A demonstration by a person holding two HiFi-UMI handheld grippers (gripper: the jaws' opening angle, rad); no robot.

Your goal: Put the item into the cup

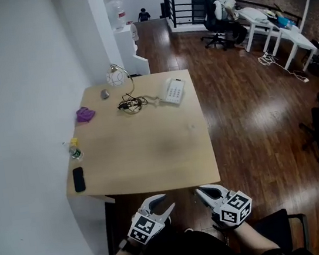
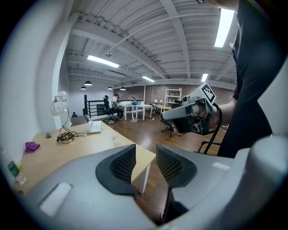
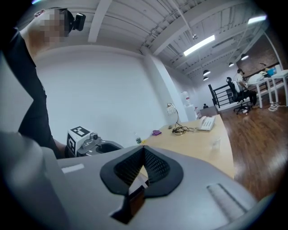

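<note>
A small clear cup (image 1: 191,127) stands on the wooden table (image 1: 152,155) near its right edge; the right gripper view shows the cup (image 3: 216,143) too. A purple item (image 1: 85,113) lies at the table's far left, also visible as a purple item (image 2: 31,146) in the left gripper view. Both grippers hover in front of the table's near edge, close to my body. My left gripper (image 1: 164,204) is open with nothing between its pads (image 2: 123,164). My right gripper (image 1: 200,192) is shut with nothing held, its pads (image 3: 153,162) meeting.
On the table are a white telephone (image 1: 172,90), a lamp with tangled cables (image 1: 131,103), a black phone (image 1: 79,179), a small bottle (image 1: 75,148) and a grey mouse-like thing (image 1: 104,93). A white wall runs along the left. Desks and chairs stand far right.
</note>
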